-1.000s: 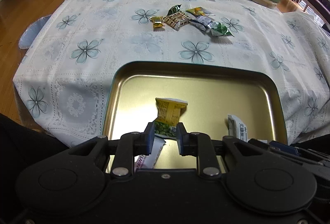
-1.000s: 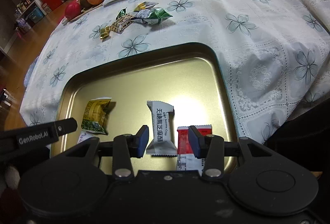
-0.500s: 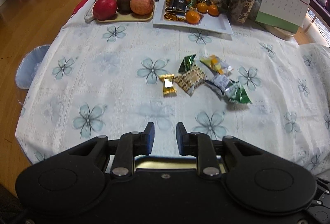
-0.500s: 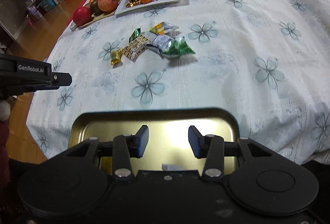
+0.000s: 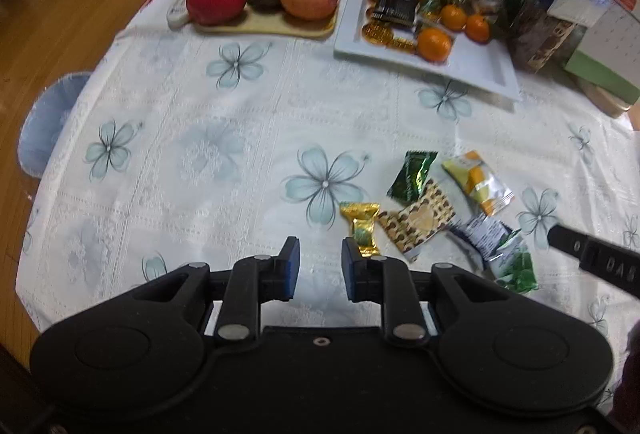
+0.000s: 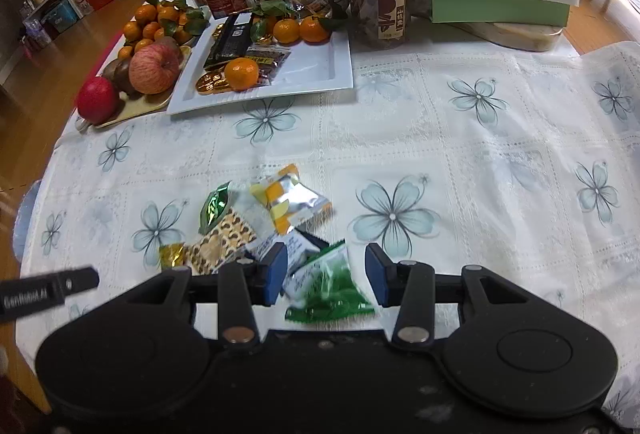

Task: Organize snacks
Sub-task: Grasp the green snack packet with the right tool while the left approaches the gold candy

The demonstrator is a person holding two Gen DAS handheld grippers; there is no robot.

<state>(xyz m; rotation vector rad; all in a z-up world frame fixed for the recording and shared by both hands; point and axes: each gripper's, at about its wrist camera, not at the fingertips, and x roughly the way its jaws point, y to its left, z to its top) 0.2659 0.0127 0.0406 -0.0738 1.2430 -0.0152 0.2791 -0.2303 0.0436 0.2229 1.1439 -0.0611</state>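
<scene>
White lace tablecloth with pale blue flowers covers the table. Left gripper: jaws parted a little, nothing between them; gold-foil wrapped candy just beyond its right jaw. Right gripper: jaws released, wide apart; green-and-white snack packet lies loose between them, unpinched. Just past: brown patterned packet, dark green foil packet, yellow-and-silver packet. Far off: white rectangular plate with oranges, fruit board, jars.
</scene>
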